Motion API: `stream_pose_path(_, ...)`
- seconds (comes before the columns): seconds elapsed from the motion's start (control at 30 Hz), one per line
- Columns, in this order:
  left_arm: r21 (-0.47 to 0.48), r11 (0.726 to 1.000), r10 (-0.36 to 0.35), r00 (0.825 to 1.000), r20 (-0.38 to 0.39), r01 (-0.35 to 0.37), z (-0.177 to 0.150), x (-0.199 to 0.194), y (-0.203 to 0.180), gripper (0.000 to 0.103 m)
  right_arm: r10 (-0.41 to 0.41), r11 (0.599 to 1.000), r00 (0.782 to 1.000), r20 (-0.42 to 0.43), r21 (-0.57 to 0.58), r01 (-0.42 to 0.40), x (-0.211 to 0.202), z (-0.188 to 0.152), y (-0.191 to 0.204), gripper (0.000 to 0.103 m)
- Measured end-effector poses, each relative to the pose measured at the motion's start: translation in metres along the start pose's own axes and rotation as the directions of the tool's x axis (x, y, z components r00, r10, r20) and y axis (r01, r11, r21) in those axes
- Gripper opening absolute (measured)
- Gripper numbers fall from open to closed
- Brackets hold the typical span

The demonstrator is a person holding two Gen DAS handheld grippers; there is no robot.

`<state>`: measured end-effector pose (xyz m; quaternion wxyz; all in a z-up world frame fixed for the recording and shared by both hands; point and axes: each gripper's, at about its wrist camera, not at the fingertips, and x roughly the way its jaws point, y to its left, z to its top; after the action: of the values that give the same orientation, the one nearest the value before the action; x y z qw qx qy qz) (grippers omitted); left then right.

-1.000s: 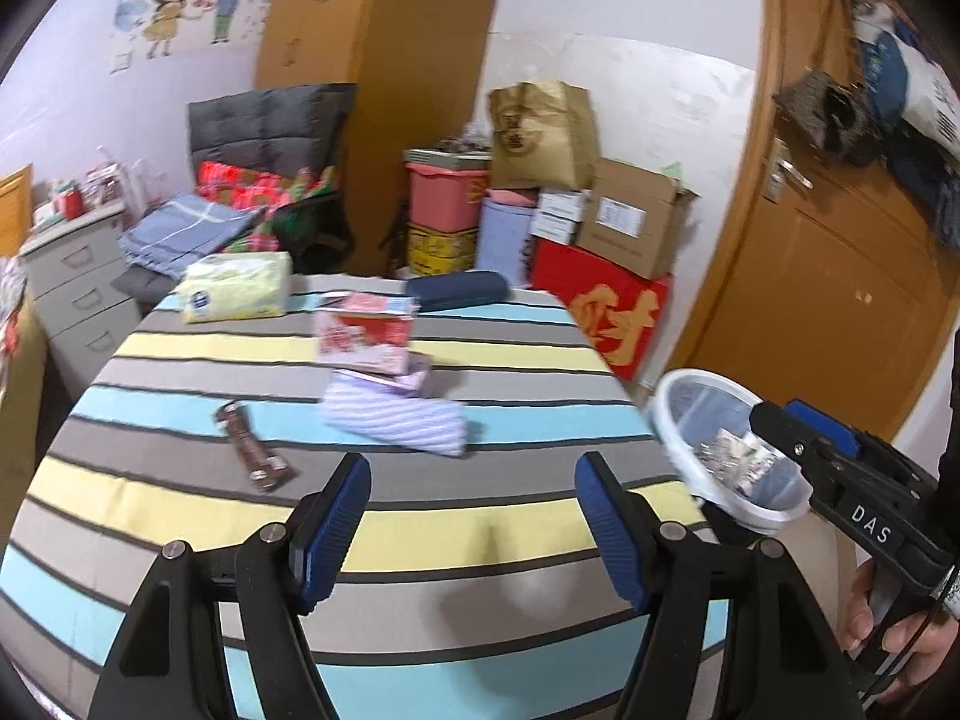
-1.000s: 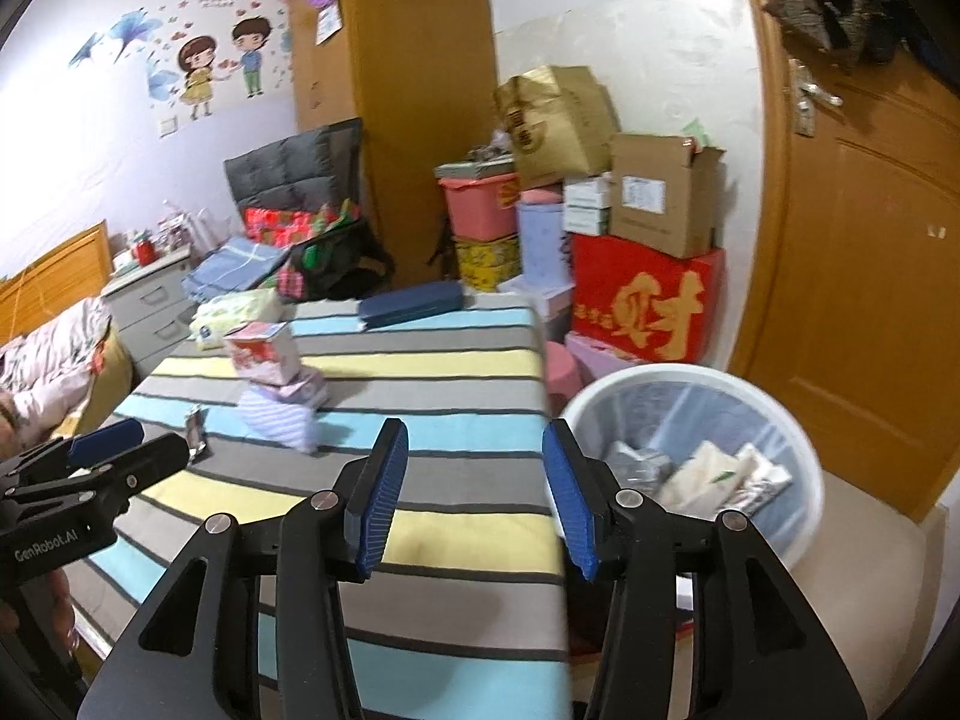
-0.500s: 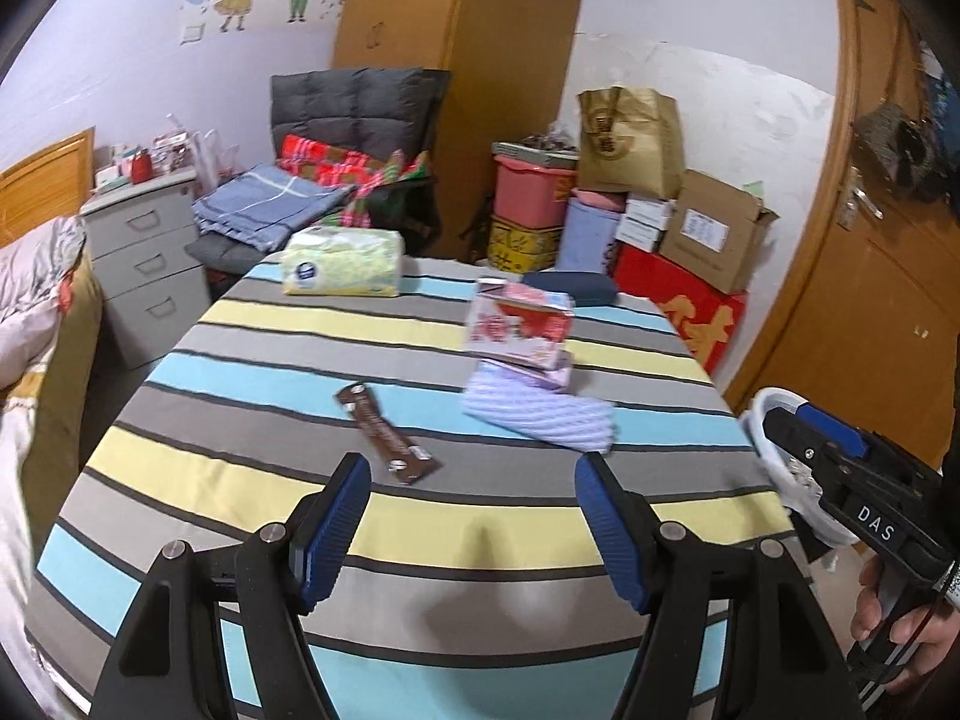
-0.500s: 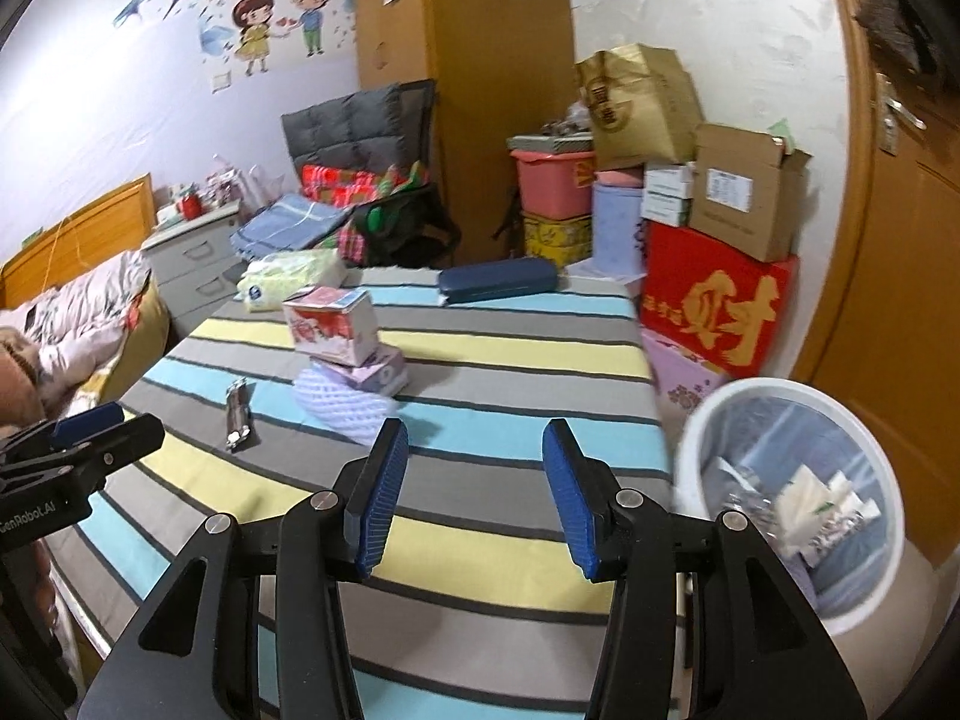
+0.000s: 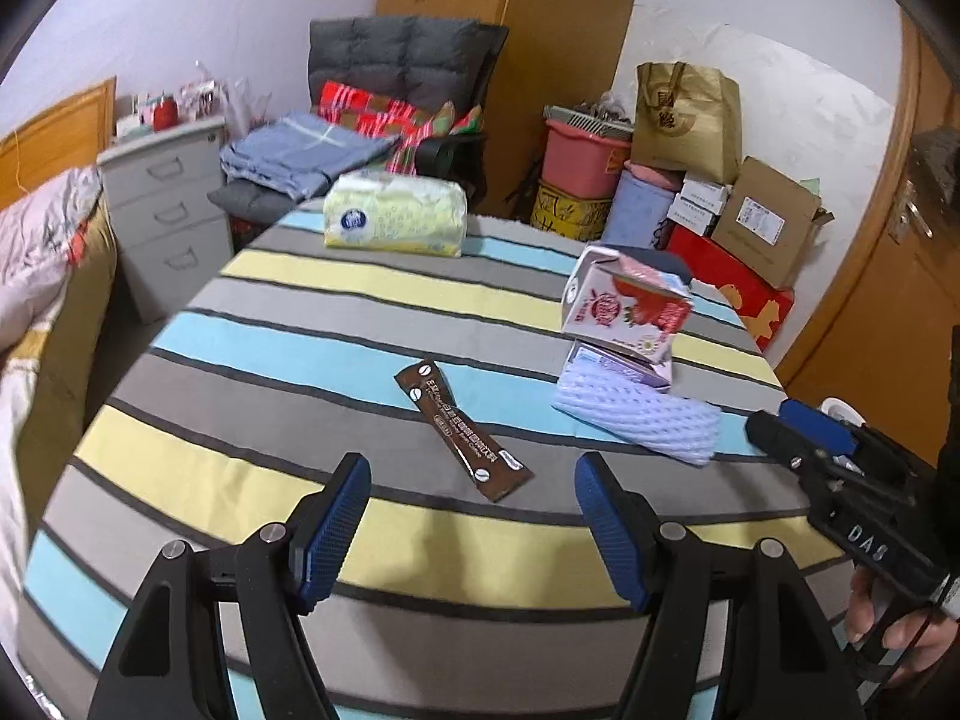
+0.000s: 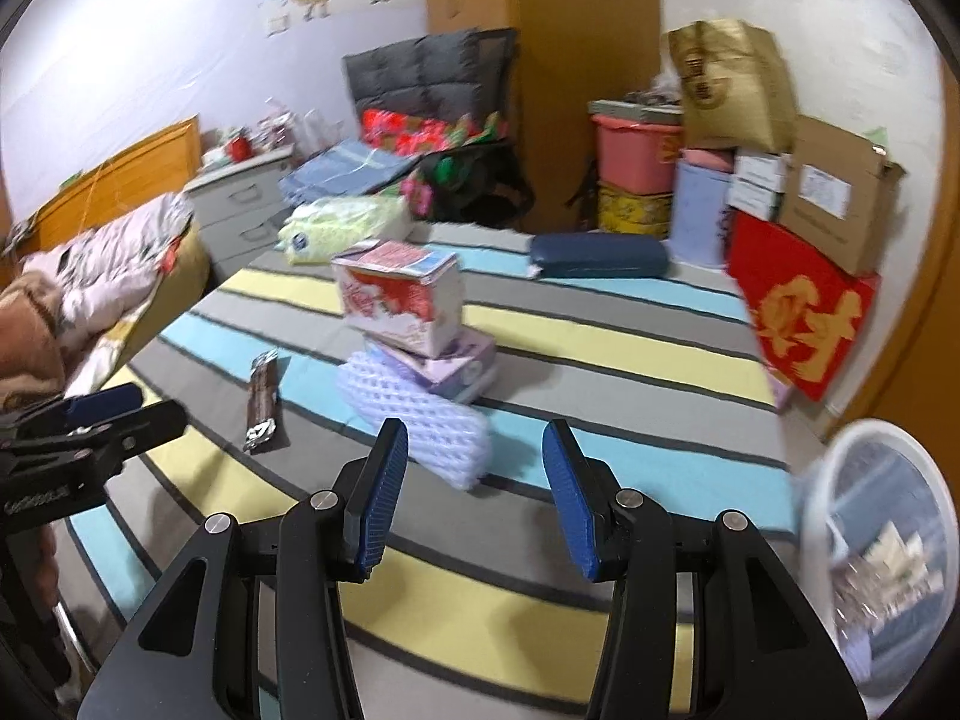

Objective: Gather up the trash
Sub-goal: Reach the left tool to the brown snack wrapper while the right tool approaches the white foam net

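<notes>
- White round plastic bin [image 6: 840, 480], beside striped table [image 6: 600, 336]: crumpled paper scraps inside.
- Brown flat snack wrapper [image 5: 462, 439]: on table, ahead of left gripper [image 5: 471, 522].
- Left gripper, right gripper [image 6: 474, 492]: both agape, empty.

The near part of the striped table [image 5: 252, 480] is bare, so a gripper can pass there freely. Further in lie the brown wrapper [image 5: 462, 439], the foam net [image 5: 639, 415] and two stacked cartons [image 5: 624, 312]. The bin [image 6: 882, 552] stands beside the right edge.
</notes>
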<state>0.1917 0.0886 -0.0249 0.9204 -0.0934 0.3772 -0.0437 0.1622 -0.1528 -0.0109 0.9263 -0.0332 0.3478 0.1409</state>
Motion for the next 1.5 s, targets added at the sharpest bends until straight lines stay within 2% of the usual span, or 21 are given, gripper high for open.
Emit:
stream_pose_path(0.1,0.023,1.000,0.006,1.000,-0.013,-0.006,0.003,0.013,-0.002,0.070,0.019,1.000,1.000,-0.011,-0.015,-0.019,0.008,0.004,-0.001,0.049)
stream_pose_path(0.47,0.018,0.999,0.033,0.992,-0.122,-0.031,0.011,0.068,0.007,0.070,0.092,0.995,0.992,-0.092,-0.037,-0.096,0.034,0.006,0.000,0.049)
stream_pose_path(0.8,0.064,0.997,0.048,0.989,-0.139,-0.039,0.011,0.074,0.007,0.070,0.166,0.982,0.974,-0.153,-0.069,-0.178,0.038,0.003,0.011,0.049)
stream_pose_path(0.97,0.057,0.997,0.061,0.989,-0.138,-0.054,0.011,0.070,0.018,0.070,0.199,0.972,0.962,-0.185,-0.089,-0.218,0.039,0.003,0.016,0.049)
stream_pose_path(1.07,0.053,0.995,0.087,0.986,-0.141,-0.080,0.012,0.068,0.023,0.070,0.196,0.970,0.961,-0.193,-0.109,-0.219,0.041,0.002,0.020,0.049)
stream_pose_path(1.2,-0.018,1.000,0.012,0.991,-0.135,-0.015,0.017,0.066,0.026,0.070,0.134,0.982,0.973,-0.190,-0.106,-0.156,0.048,0.004,0.021,0.049)
stream_pose_path(1.27,-0.010,1.000,0.023,0.990,-0.143,-0.024,0.018,0.071,0.022,0.070,0.154,0.981,0.969,-0.196,-0.085,-0.173,0.050,0.005,0.019,0.049)
stream_pose_path(1.43,0.019,0.998,0.068,0.988,-0.136,-0.066,0.019,0.080,0.010,0.070,0.132,0.986,0.973,-0.191,-0.072,-0.148,0.050,0.003,0.018,0.048)
stream_pose_path(1.5,0.053,0.994,0.102,0.985,-0.137,-0.095,0.018,0.083,0.004,0.070,0.125,0.988,0.975,-0.184,-0.063,-0.138,0.049,0.003,0.018,0.044)
